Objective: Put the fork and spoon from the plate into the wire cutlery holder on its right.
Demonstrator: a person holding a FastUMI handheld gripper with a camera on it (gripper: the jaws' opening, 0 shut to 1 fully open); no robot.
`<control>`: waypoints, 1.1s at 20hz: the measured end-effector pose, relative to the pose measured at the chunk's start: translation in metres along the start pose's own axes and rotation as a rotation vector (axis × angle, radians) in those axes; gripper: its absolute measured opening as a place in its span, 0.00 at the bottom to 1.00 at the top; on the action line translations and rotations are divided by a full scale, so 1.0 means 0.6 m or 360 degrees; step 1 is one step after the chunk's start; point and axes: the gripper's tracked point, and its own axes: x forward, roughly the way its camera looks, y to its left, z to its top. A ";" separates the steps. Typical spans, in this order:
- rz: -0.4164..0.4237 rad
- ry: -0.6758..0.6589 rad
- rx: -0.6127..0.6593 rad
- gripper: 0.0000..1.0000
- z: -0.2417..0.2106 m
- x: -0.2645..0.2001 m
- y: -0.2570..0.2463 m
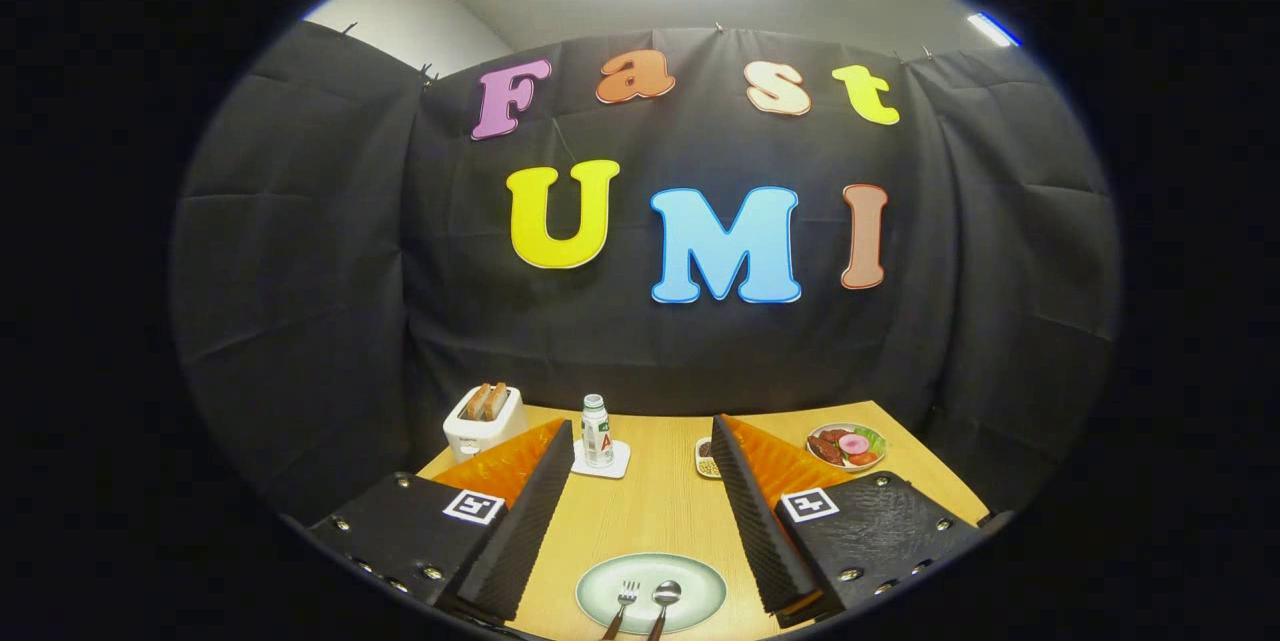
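Pale green plate (600, 589) sits low between the wide-open, empty fingers of the gripper (640, 511), fork (623, 605) left of spoon (663, 603), both handles running back toward the jaws, heads pointing ahead.

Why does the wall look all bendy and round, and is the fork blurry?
Gripper view: the fisheye lens curves the cloth wall; ceiling lights glare on top; the fork and spoon on the plate look sharp, between the open gripper fingers.
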 end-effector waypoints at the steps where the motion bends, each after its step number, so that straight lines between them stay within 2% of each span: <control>1: -0.0001 0.0001 -0.0001 0.85 0.001 0.000 0.000; 6: -0.0001 0.0078 0.0023 0.85 -0.036 0.003 -0.001; 10: -0.0010 0.0285 0.0125 0.85 -0.124 0.010 -0.003; 14: -0.0036 0.0596 0.0219 0.85 -0.253 0.015 -0.004; 22: -0.0168 0.1281 0.0223 0.86 -0.503 -0.001 -0.008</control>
